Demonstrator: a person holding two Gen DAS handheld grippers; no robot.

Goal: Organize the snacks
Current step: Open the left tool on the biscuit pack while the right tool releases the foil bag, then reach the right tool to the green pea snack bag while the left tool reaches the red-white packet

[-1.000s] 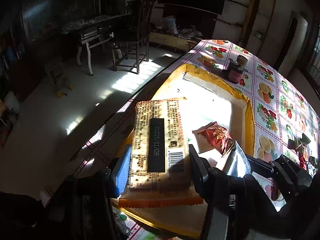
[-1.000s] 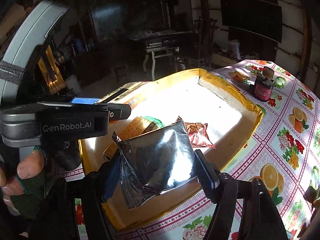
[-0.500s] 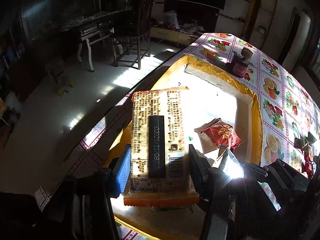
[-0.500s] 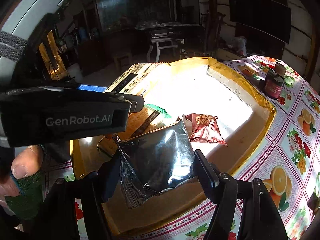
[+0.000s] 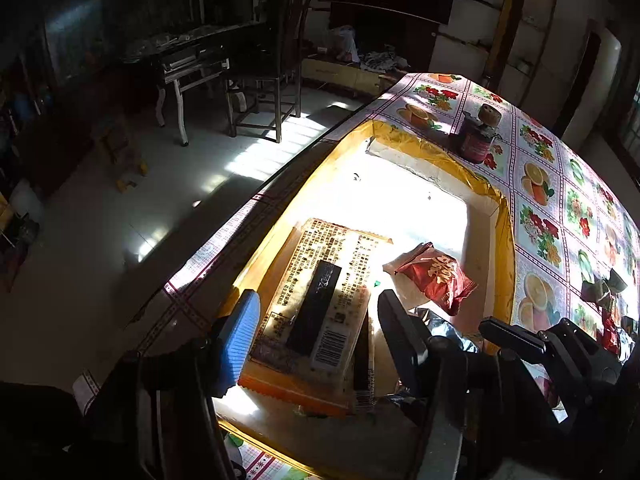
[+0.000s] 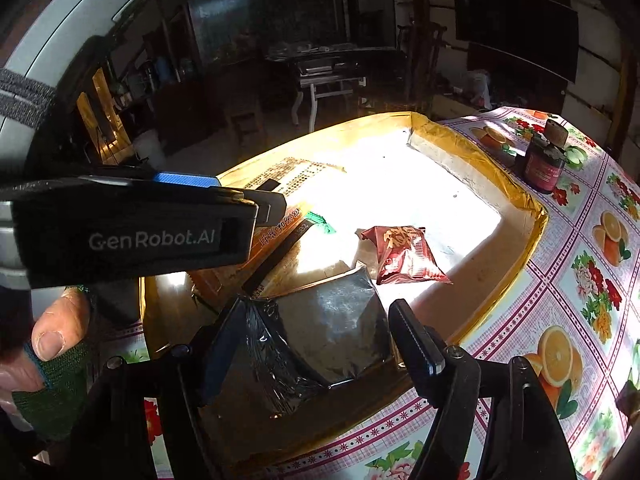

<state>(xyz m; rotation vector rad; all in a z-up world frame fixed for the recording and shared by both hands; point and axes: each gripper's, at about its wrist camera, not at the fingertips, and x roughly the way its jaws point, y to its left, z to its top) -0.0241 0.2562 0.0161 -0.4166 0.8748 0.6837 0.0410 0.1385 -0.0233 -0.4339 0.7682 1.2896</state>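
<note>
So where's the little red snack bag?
The red snack bag lies in the gold-edged tray, just beyond the silver packet and right of the long yellow packet.

Gold-rimmed tray (image 5: 505, 216), red snack packet (image 5: 436, 278), silver foil pouch (image 6: 332, 328), fruit-and-flower patterned tablecloth (image 6: 580, 280).

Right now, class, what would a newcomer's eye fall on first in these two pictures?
The sunlit white floor of the gold-edged tray on the fruit-print tablecloth stands out first. Between the left gripper fingers lies a long printed snack pack; the right gripper frames a crinkled silver pouch. A red snack bag lies mid-tray.
</note>
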